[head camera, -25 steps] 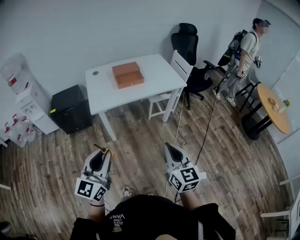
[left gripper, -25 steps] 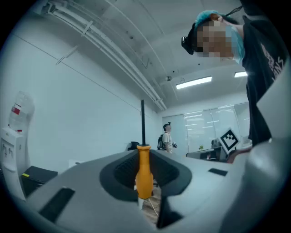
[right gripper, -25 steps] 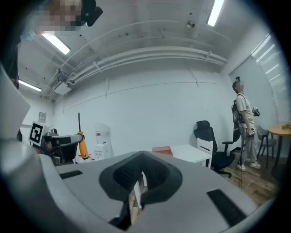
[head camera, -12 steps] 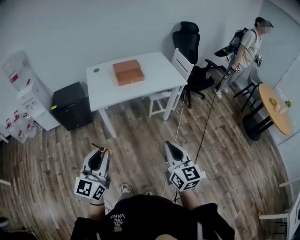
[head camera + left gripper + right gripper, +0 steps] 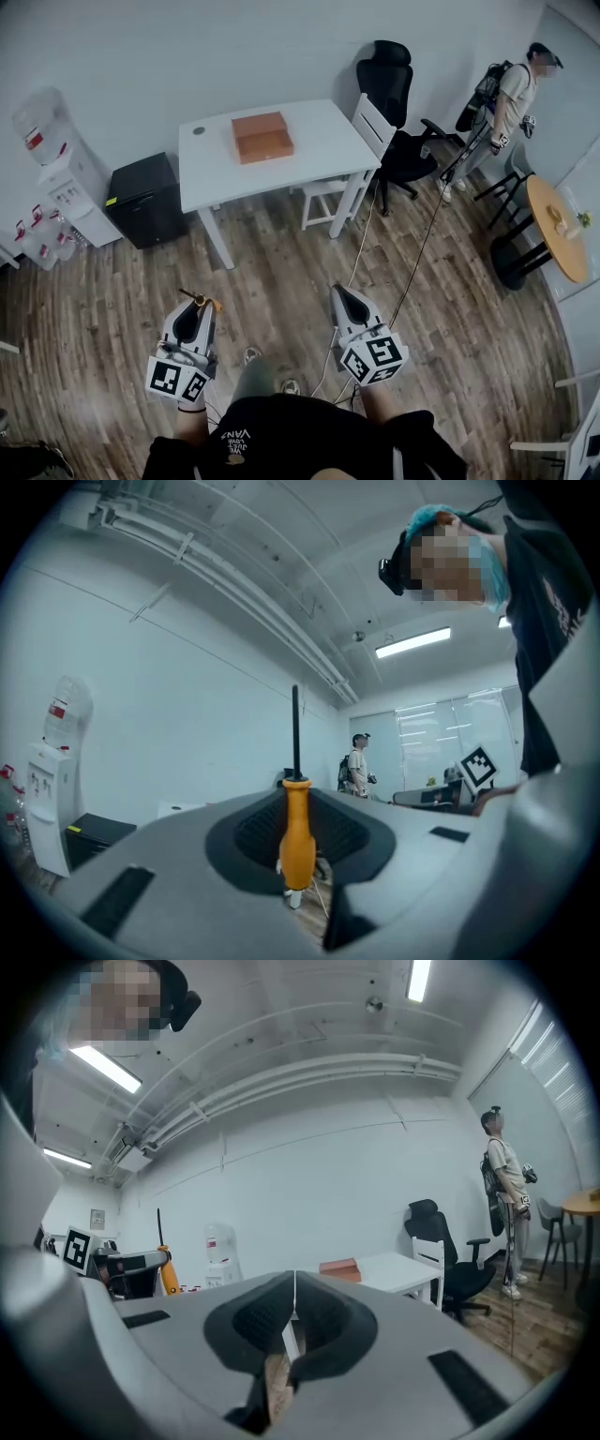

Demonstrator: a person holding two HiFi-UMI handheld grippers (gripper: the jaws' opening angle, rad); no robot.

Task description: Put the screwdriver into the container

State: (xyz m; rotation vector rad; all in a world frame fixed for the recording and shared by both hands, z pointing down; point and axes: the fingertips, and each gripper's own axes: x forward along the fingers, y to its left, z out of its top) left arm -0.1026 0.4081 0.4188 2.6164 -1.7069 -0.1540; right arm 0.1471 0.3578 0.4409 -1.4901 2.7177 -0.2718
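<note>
Standing upright, screwdriver (image 5: 298,834) clamped in left claw (image 5: 199,309)

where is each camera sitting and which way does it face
Head view: on the person's head, facing steeply down at the white table and orange container; shows the person's shirt, left gripper and right gripper.
Left gripper view: rides the left gripper, facing level along jaws clamped on the screwdriver; the shirt fills the right edge.
Right gripper view: rides the right gripper, facing level past shut, empty jaws at the table.
Shared: both gripper views show the bystander; head and right views share the table.
</note>
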